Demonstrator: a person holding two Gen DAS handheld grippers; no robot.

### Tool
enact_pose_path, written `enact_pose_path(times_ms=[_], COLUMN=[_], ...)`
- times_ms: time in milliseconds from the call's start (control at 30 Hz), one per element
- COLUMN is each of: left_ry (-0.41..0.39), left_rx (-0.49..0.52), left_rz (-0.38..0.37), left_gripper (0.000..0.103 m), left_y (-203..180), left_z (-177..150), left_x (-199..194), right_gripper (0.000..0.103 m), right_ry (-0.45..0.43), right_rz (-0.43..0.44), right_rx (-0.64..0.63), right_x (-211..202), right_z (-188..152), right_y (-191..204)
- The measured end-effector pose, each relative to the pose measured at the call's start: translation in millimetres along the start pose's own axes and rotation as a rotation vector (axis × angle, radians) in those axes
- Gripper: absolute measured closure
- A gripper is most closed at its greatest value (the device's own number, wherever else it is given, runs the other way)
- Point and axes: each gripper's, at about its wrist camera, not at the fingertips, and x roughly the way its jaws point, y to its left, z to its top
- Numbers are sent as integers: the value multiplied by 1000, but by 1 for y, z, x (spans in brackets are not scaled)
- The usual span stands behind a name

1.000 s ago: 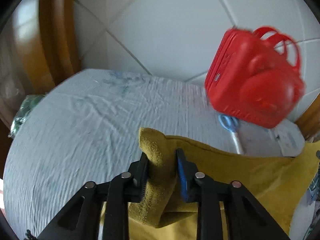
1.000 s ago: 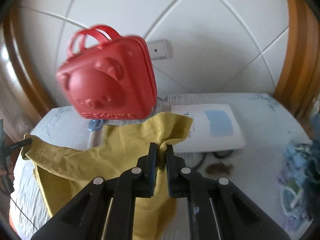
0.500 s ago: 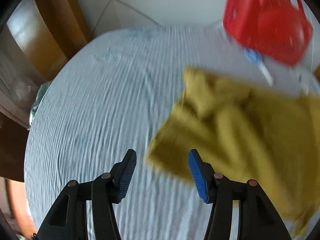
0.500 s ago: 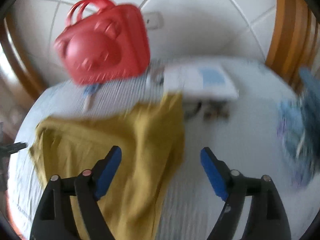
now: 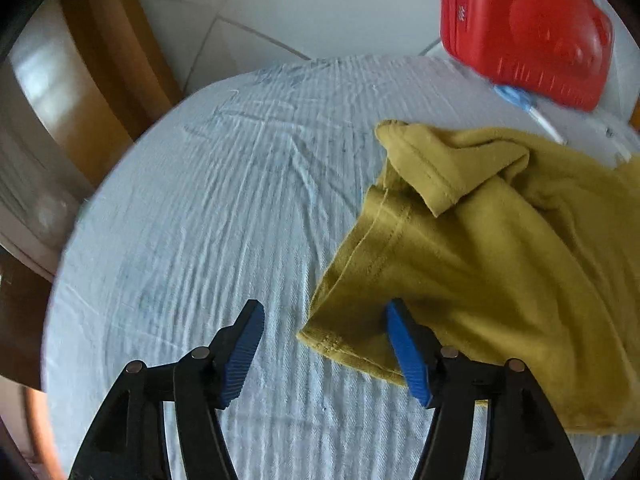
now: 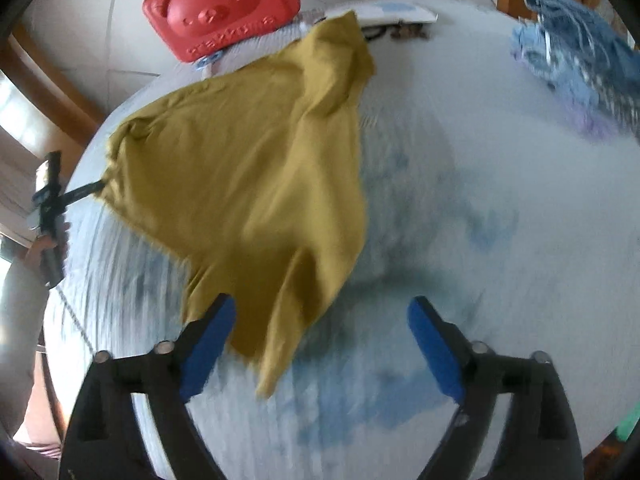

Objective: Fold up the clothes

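Mustard shirt (image 5: pixel 480 248) corner between opening left fingers (image 5: pixel 404 356)

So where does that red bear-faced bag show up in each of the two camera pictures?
Left wrist view: the red bag is in the top right corner, partly cut off.
Right wrist view: the red bag is at the top, left of centre, bear face showing.
Shared landmark: the mustard-yellow garment lies just below the bag in both.

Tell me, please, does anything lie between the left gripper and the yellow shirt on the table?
Nothing visible does. The left gripper is opening right over the near corner of the yellow shirt, with only bare tablecloth beside it. The red bag and scissors sit beyond the shirt.
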Motion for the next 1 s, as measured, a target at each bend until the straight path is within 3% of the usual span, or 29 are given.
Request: enact_pose_path(times_ms=[100,133,167,200,233,267,500,800,900,1000], left_ry=[5,8,11,15,17,20,18,79,106,88], left_rx=[-35,-29,10,43,62,71,-50,-62,-45,-26], left_rz=[-79,-91,-75,-63,-61,-63,-135,-216,-210,-145], left_gripper=[70,89,92,93,94,94,94,93,93,90], left_y=[4,2,-6,-13,-17,-19,18,14,2,-4], left_z=[-4,-5,-7,-10,-14,-19,-70,-164,-190,-197], left_x=[-4,-6,-10,-13,-16,-20,-79,-173,-185,-178], right_gripper=[7,7,11,25,84,97,98,99,99,99], right_ry=[13,18,22,27,32,36,-43,-46,-9,-16], right_rz=[-36,-50,-64,-99,-140,-180,-91,-56,-61,-1], right_rx=[-53,-72,-92,-109,-125,-142,-112,-40,-16,31], right_x=[18,24,30,36,42,47,-10,-89,-92,-87], right_z=[-13,-17,-21,-22,-23,-23,-21,-53,-66,-68], right_y=[22,29,36,41,44,48,28,-40,-62,-77])
